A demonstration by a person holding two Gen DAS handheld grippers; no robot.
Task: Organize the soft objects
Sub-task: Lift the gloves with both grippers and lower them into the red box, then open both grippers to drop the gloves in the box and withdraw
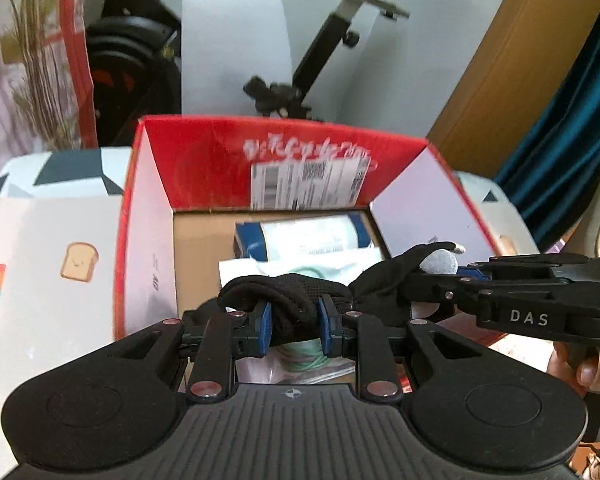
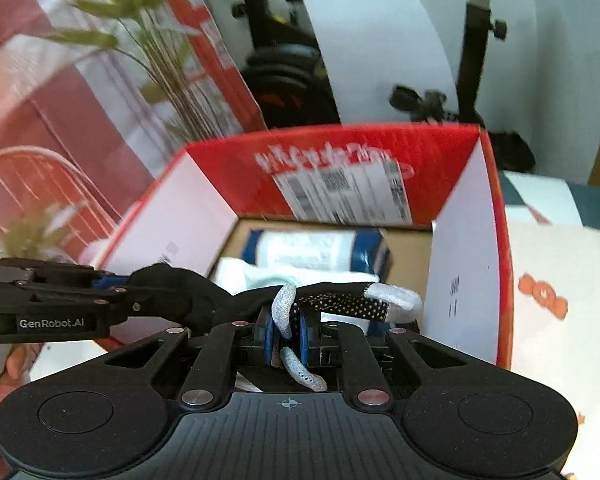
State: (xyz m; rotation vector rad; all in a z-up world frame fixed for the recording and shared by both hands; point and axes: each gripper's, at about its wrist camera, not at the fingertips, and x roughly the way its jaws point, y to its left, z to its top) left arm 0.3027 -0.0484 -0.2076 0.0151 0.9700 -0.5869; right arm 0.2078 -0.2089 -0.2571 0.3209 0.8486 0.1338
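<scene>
- left tool (image 1: 291,330) is only a little way open, blue pads squeezing a bunched-up wad of the black glove (image 1: 300,300) at what looks like the cuff end
- right tool (image 2: 286,334) is pinched nearly all the way closed on the glove's finger end, with a grey-white fingertip (image 2: 284,304) looped right between its pads
- so the glove hangs stretched between the two tools, just above the open red box (image 1: 204,168), not touching the bottom as far as I can see
- glove itself: black knit, dotted grip strip along one finger, grey-white caps on the fingertips, one cap sticking out to the right past the right tool
- down in the box there's a blue and white pack (image 1: 304,236) at the back and a white bag with a green ring print (image 1: 300,270) in front of it
- box has a shipping label (image 1: 310,184) on its back flap and sits on a desk (image 1: 40,240) with a toast and popsicle print cover
- someone's fingers show on each handle at the frame edges
</scene>
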